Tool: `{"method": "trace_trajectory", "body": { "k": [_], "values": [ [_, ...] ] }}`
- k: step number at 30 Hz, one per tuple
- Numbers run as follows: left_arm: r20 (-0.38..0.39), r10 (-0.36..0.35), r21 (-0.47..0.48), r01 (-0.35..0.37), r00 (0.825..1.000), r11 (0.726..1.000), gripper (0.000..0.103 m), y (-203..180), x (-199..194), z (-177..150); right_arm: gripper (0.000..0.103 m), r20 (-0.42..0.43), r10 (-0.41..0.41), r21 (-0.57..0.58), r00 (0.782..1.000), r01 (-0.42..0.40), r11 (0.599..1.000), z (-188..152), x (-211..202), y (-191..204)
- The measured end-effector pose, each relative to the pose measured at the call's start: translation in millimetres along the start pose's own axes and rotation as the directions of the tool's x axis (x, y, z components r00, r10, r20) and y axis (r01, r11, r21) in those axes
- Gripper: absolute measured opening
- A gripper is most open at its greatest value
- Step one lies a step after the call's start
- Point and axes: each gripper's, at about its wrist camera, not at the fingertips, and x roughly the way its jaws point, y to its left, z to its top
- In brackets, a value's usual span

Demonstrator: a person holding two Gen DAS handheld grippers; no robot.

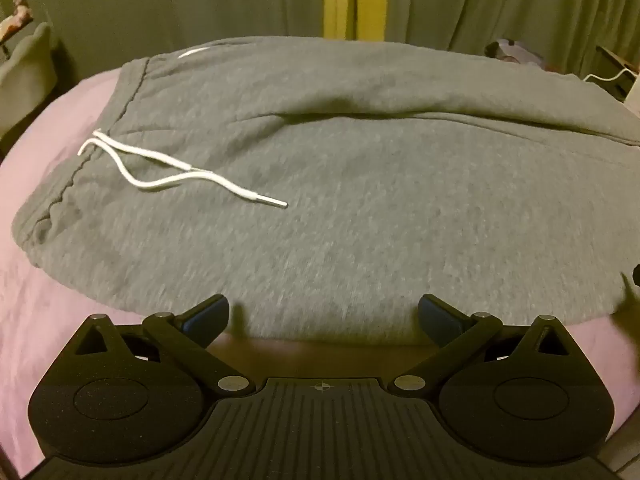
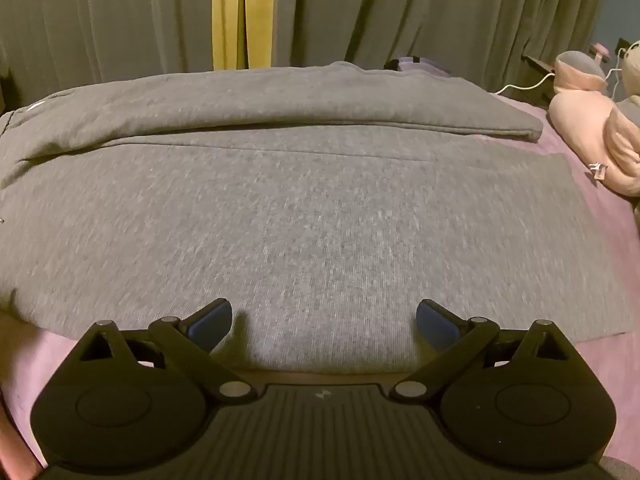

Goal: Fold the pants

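Observation:
Grey sweatpants (image 1: 340,200) lie flat across a pink bed sheet (image 1: 48,288), waistband at the left with a white drawstring (image 1: 176,172) lying loose on the fabric. The far leg is folded over and rests on the near one. In the right wrist view the leg end of the pants (image 2: 320,220) reaches to the right. My left gripper (image 1: 323,314) is open and empty at the near edge of the pants by the waist part. My right gripper (image 2: 324,320) is open and empty over the near edge of the leg part.
Grey-green curtains (image 2: 400,12) with a yellow strip (image 2: 240,12) hang behind the bed. Pink and grey plush toys (image 2: 596,120) lie at the right on the sheet. A white cable (image 2: 520,86) runs at the far right. A chair back (image 1: 24,72) stands at the far left.

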Motion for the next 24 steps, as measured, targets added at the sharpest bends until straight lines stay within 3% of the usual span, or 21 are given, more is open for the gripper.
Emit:
{"method": "trace_trajectory", "body": {
  "k": [8,24],
  "values": [
    [-0.001,0.009,0.037,-0.009,1.000,0.999,0.103,-1.1,-1.4,-2.5,0.099,-0.003,-0.003,0.000,1.000,0.003,1.000,-0.3,1.1,0.6],
    [-0.015,0.016,0.009,-0.016,1.000,1.000,0.103,0.3,5.8,-5.0,0.099,-0.005,-0.004,0.000,1.000,0.004,1.000,-1.0,2.9,1.6]
  ]
}}
